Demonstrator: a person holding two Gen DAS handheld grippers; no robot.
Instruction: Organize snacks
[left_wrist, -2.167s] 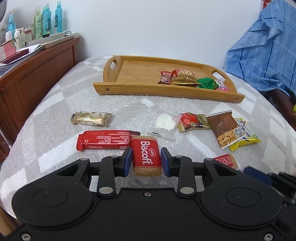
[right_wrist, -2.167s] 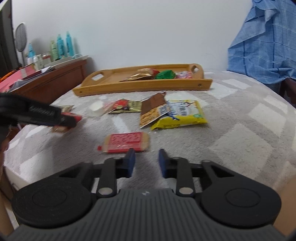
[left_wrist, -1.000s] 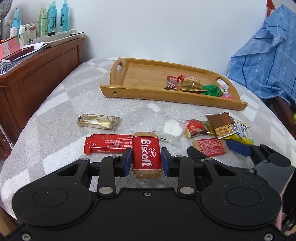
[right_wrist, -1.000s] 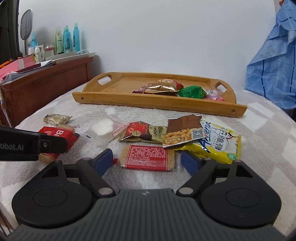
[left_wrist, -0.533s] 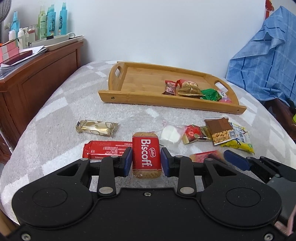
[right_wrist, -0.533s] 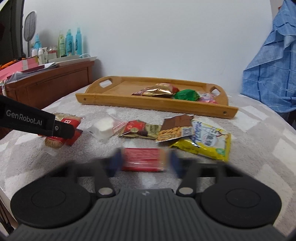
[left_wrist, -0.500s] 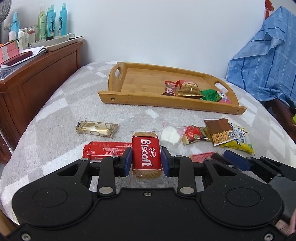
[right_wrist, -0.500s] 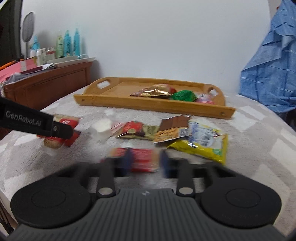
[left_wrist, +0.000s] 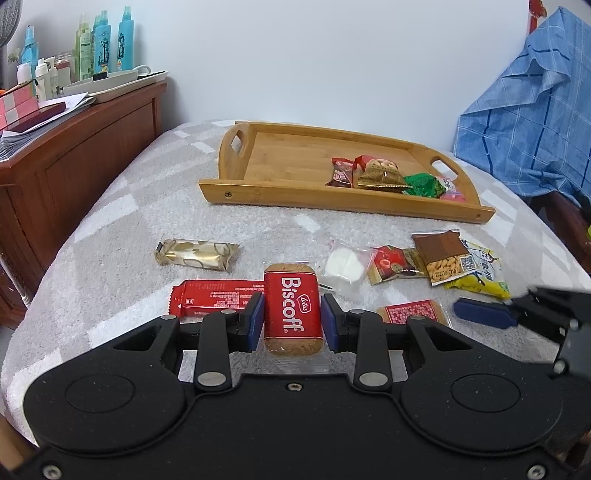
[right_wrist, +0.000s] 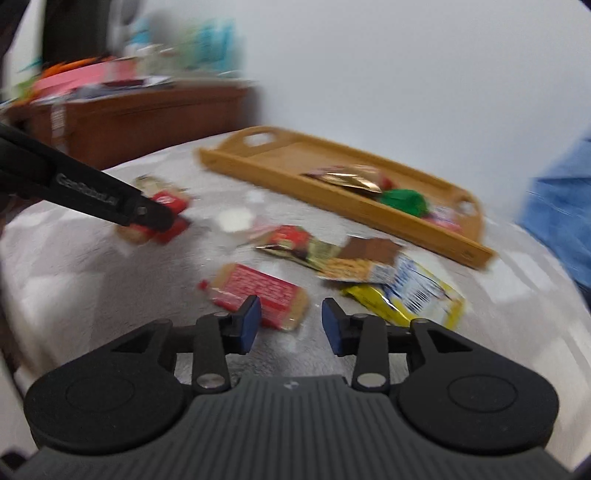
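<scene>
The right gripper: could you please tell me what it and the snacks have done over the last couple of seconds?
The right gripper closed around the flat red biscuit pack, then came off it; its jaws are opening and the pack lies on the blanket, skewed, just ahead of the left pad. The left gripper stays clamped on the Biscoff biscuit. Tray and other snacks unchanged.

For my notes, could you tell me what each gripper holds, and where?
Left gripper pinches the Biscoff biscuit across its long sides. Right gripper, jaws opening, holds nothing.
</scene>
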